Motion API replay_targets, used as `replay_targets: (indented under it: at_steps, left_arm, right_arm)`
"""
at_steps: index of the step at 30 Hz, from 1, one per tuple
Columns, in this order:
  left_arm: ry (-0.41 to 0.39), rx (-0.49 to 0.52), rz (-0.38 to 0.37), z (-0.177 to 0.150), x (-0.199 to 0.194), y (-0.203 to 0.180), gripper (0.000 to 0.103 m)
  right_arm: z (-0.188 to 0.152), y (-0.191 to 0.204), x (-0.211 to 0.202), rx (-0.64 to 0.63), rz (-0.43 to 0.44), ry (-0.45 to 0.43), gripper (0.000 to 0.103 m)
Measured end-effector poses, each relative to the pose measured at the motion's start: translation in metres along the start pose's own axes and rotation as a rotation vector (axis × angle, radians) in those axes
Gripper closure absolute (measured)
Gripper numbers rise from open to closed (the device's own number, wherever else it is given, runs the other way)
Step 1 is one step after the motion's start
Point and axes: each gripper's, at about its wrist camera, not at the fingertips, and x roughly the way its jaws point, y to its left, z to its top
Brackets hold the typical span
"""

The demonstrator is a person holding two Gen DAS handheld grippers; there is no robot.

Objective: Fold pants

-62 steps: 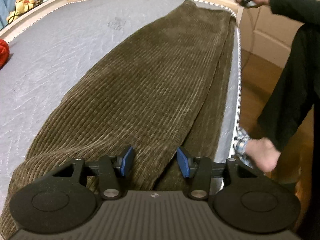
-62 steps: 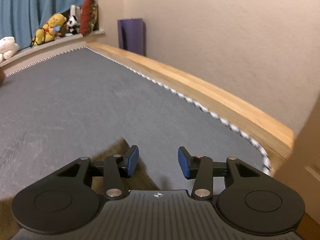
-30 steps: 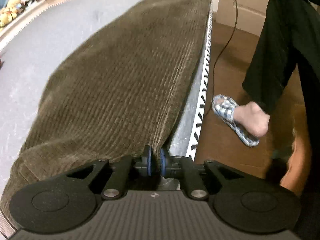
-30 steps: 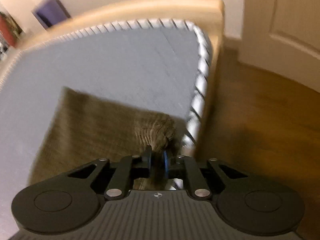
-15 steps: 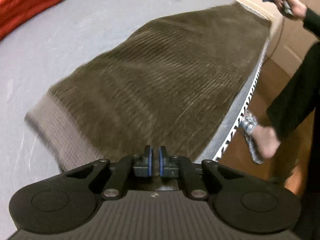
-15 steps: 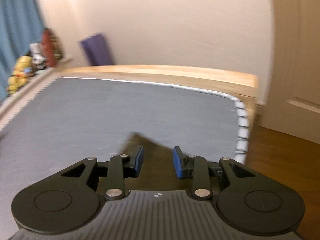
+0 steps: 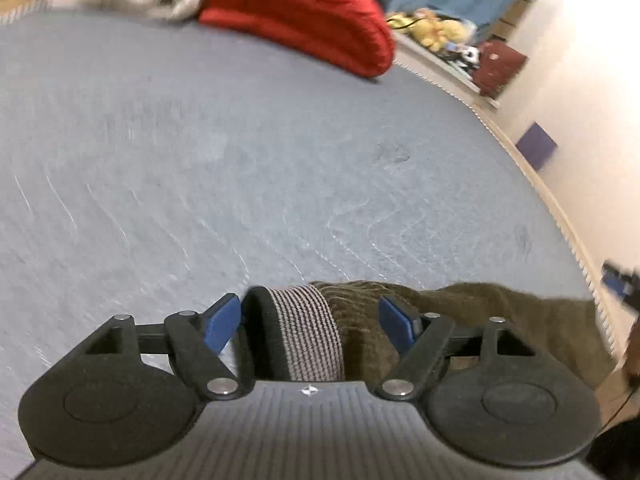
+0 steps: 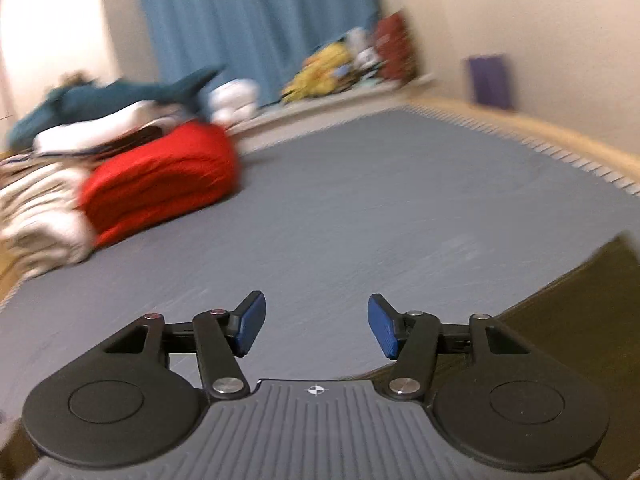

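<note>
The brown corduroy pants [image 7: 500,316] lie on the grey mattress [image 7: 240,168], bunched close under my left gripper [image 7: 312,322]. Their striped elastic waistband [image 7: 308,328] sits between the open blue pads, which do not press it. In the right wrist view a dark edge of the pants [image 8: 580,300] shows at the lower right. My right gripper [image 8: 316,326] is open and empty over the bare mattress [image 8: 360,208], left of the pants.
A red folded blanket [image 7: 304,12] and pale bedding [image 8: 36,216] lie at the far side of the mattress. Stuffed toys [image 8: 332,64] line a ledge by the blue curtain. A wooden bed frame [image 8: 520,128] runs along the wall side.
My left gripper has opened and let go of the pants, and now faces the far bedding. My right gripper opened earlier and has swung left across the mattress.
</note>
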Motion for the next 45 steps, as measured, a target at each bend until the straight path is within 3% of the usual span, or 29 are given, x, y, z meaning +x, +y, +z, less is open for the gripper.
replay_targets:
  at_steps: [5, 7, 9, 11, 14, 16, 18, 20, 23, 26, 29, 30, 32, 33, 34, 36, 38, 41, 42, 43, 44, 45]
  left_arm:
    - [0.08, -0.067, 0.028, 0.0, 0.028, 0.006, 0.02]
    - [0.09, -0.044, 0.05, -0.001, 0.034, 0.007, 0.034]
    - [0.094, 0.001, 0.067, -0.001, 0.034, 0.006, 0.058]
    - [0.069, 0.004, 0.062, 0.002, 0.018, 0.012, 0.068]
    - [0.031, 0.001, 0.074, 0.003, 0.004, 0.01, 0.068]
    - [0.078, 0.009, 0.108, -0.003, 0.012, 0.01, 0.062]
    - [0.096, 0.046, 0.186, -0.003, 0.018, 0.008, 0.035]
    - [0.031, 0.075, 0.226, 0.002, 0.007, -0.002, 0.035]
    - [-0.122, 0.208, 0.288, 0.005, -0.024, -0.033, 0.038]
    - [-0.151, 0.3, 0.171, -0.003, -0.042, -0.052, 0.043]
    - [-0.041, 0.45, 0.072, -0.022, -0.037, -0.063, 0.049]
    - [0.038, 0.508, 0.068, -0.033, -0.027, -0.063, 0.056]
    - [0.193, 0.613, 0.132, -0.054, -0.006, -0.057, 0.061]
    - [0.178, 0.713, 0.143, -0.066, -0.008, -0.06, 0.06]
    - [0.177, 0.732, 0.143, -0.068, -0.011, -0.062, 0.06]
    - [0.181, 0.681, 0.147, -0.063, -0.017, -0.06, 0.06]
    - [0.135, 0.705, 0.147, -0.066, -0.026, -0.064, 0.06]
    - [0.099, 0.717, -0.007, -0.069, -0.043, -0.075, 0.06]
    - [0.126, 0.717, -0.062, -0.07, -0.043, -0.076, 0.06]
    - [0.178, 0.746, -0.055, -0.077, -0.037, -0.078, 0.06]
    - [0.257, 0.828, 0.017, -0.09, -0.023, -0.078, 0.06]
    - [0.284, 0.909, 0.055, -0.102, -0.016, -0.08, 0.061]
  right_arm:
    - [-0.031, 0.063, 0.007, -0.24, 0.085, 0.057, 0.043]
    - [-0.042, 0.078, 0.008, -0.321, 0.12, 0.069, 0.043]
    - [-0.05, 0.091, 0.009, -0.391, 0.13, 0.07, 0.042]
    - [-0.053, 0.1, 0.012, -0.419, 0.142, 0.079, 0.042]
    - [-0.05, 0.098, 0.012, -0.408, 0.138, 0.089, 0.042]
    - [-0.043, 0.093, 0.016, -0.377, 0.128, 0.096, 0.042]
    - [-0.042, 0.091, 0.021, -0.335, 0.133, 0.108, 0.042]
    - [-0.041, 0.086, 0.022, -0.313, 0.137, 0.12, 0.042]
    - [-0.043, 0.085, 0.023, -0.306, 0.132, 0.124, 0.042]
    - [-0.044, 0.088, 0.022, -0.319, 0.138, 0.117, 0.042]
    - [-0.045, 0.089, 0.02, -0.334, 0.13, 0.103, 0.042]
    - [-0.044, 0.089, 0.02, -0.332, 0.128, 0.101, 0.041]
    - [-0.042, 0.088, 0.019, -0.319, 0.123, 0.098, 0.041]
    - [-0.041, 0.087, 0.018, -0.311, 0.121, 0.096, 0.041]
    - [-0.04, 0.087, 0.018, -0.303, 0.118, 0.092, 0.041]
    - [-0.037, 0.086, 0.015, -0.285, 0.113, 0.08, 0.041]
    - [-0.033, 0.084, 0.012, -0.272, 0.103, 0.064, 0.04]
    - [-0.029, 0.078, 0.007, -0.254, 0.087, 0.043, 0.038]
    - [-0.028, 0.075, 0.006, -0.251, 0.08, 0.039, 0.038]
    - [-0.027, 0.072, 0.004, -0.248, 0.071, 0.037, 0.038]
    - [-0.026, 0.068, 0.003, -0.243, 0.063, 0.035, 0.038]
    - [-0.025, 0.064, 0.002, -0.236, 0.054, 0.032, 0.038]
